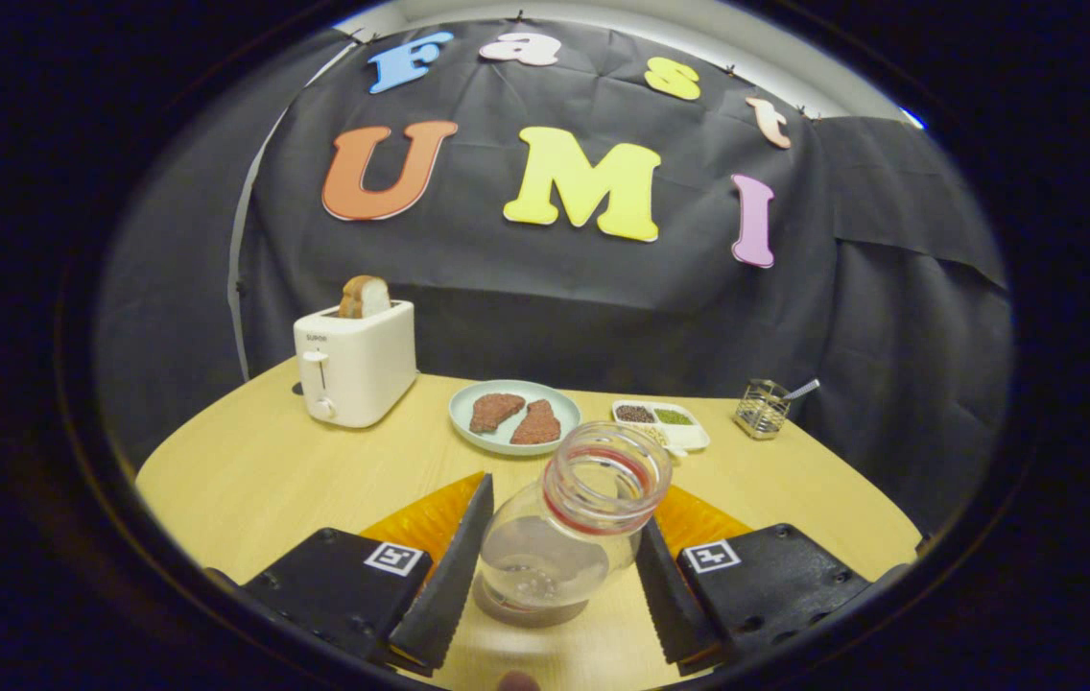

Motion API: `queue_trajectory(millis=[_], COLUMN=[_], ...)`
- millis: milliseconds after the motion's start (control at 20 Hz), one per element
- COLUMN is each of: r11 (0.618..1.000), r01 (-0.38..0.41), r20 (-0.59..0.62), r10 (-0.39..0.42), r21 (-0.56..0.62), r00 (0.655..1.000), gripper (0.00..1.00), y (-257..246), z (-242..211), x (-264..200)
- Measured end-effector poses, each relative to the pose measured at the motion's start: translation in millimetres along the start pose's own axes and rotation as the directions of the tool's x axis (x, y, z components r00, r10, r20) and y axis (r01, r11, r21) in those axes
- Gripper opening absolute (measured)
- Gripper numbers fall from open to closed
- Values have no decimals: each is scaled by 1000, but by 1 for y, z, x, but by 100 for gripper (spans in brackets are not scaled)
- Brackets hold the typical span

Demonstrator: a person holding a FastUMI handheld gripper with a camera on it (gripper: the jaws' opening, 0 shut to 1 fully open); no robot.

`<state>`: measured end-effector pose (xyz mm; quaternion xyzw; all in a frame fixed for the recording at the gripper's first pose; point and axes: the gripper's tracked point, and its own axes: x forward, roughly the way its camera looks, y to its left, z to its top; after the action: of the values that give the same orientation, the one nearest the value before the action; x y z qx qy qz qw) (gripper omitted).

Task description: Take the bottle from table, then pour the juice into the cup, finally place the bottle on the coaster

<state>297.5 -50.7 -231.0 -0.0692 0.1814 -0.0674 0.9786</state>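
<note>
A pale wooden tabletop stands before a black cloth wall. At its far side, a white toaster holds a slice of bread. Beside it sits a plate with two brown patties, then a small divided tray and a wire holder. Nearer, the gripper has its jaws set around a clear, uncapped bottle, upright, with an orange coaster behind it. Whether both fingers press the bottle cannot be told.

The bottle is seen as clear glossy plastic; the bench as pale matt wood; the toaster as smooth plastic; the basket as wire metal.

The gripper fingers stand on either side of the bottle.
</note>
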Motion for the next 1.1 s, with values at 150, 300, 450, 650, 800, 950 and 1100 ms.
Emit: queue_trajectory(millis=[150,300,450,650,800,950,1100], r11=[999,997,999,998,997,997,995], r01=[-34,-64,-48,-49,-65,-54,-69], r20=[-36,-42,-19,-1,9,18,52], r10=[35,65,48,49,64,54,65], r21=[11,33,16,34,42,50,78], r00=[999,997,999,999,998,998,997], gripper=[86,92,100,100,100,100,100], y=[8,16,12,9,8,0,-3], z=[-8,-11,-4,0,4,10,26], x=[14,16,11,3,-2,-12,-31])
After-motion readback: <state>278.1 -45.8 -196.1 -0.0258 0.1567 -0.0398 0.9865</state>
